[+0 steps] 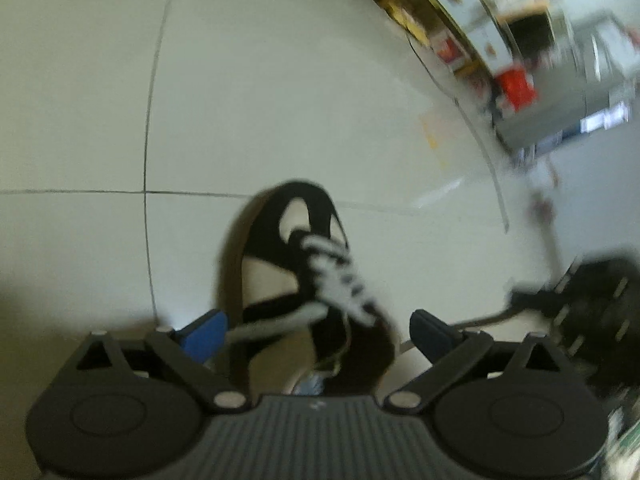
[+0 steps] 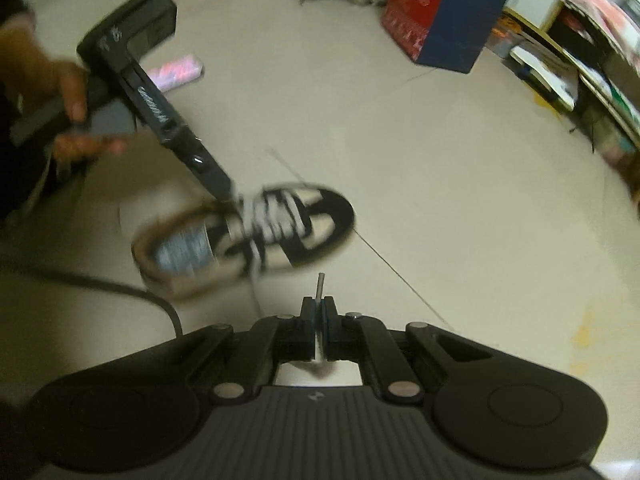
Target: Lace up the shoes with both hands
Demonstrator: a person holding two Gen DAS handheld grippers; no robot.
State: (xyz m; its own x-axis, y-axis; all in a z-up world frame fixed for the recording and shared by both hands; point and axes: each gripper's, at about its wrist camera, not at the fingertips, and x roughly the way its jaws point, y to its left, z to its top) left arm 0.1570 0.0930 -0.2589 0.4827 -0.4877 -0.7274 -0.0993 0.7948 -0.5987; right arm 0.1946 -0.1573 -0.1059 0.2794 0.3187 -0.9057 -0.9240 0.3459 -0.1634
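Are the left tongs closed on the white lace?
No. The left tongs stand wide open, and the white lace lies loose between the blue pads.

Bare tiled floor (image 1: 280,80) fills the upper left of the left wrist view, open to pass; the shoe (image 1: 296,264) blocks the lower centre; cluttered shelves (image 1: 500,28) close the upper right; in the right wrist view a red and blue box (image 2: 440,16) stands at the top, open floor lower right.
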